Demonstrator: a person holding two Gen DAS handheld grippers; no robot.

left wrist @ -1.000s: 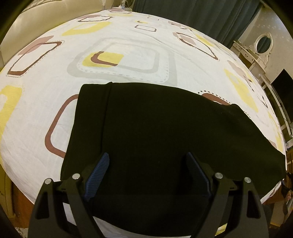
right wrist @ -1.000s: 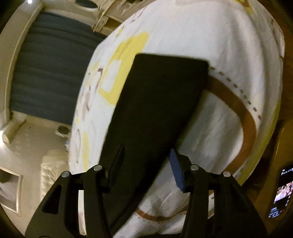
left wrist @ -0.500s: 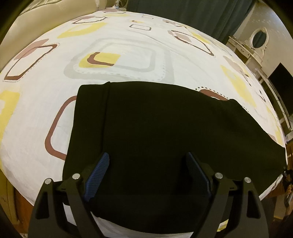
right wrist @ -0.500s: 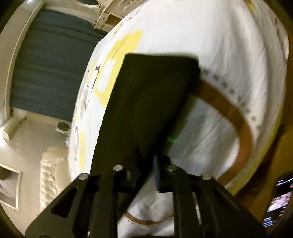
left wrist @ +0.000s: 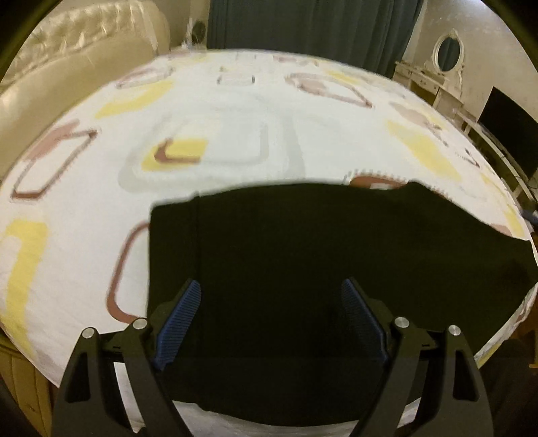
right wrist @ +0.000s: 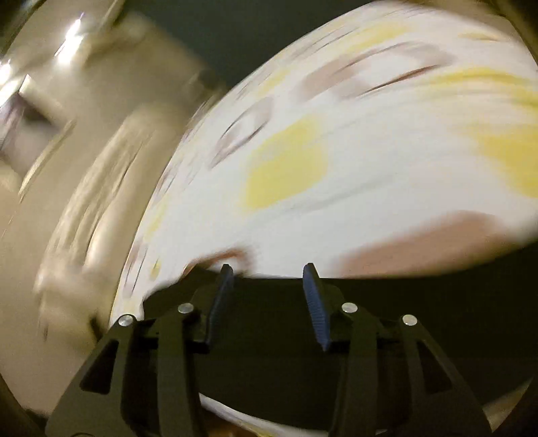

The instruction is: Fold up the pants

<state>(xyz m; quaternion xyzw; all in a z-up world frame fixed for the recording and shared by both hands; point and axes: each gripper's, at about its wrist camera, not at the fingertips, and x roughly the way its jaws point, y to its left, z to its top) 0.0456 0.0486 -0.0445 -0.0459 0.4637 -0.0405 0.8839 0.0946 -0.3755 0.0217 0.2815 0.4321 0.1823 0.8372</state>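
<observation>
Pants of plain black fabric (left wrist: pixel 302 269) lie flat near the front edge of the bed's white sheet patterned with yellow and brown squares (left wrist: pixel 235 134), while the left gripper (left wrist: pixel 272 295) and right gripper (right wrist: pixel 267 279) hover above them, jaws apart, holding nothing.

Black folded fabric pants (left wrist: pixel 302 269) lie on white patterned bedsheet (left wrist: pixel 235 134) at its near edge, w/ cream tufted leather headboard (left wrist: pixel 67 77) behind-left, dark teal curtain (left wrist: pixel 302 30) behind, white dressing table w/ oval mirror (left wrist: pixel 447 57) far right.
</observation>
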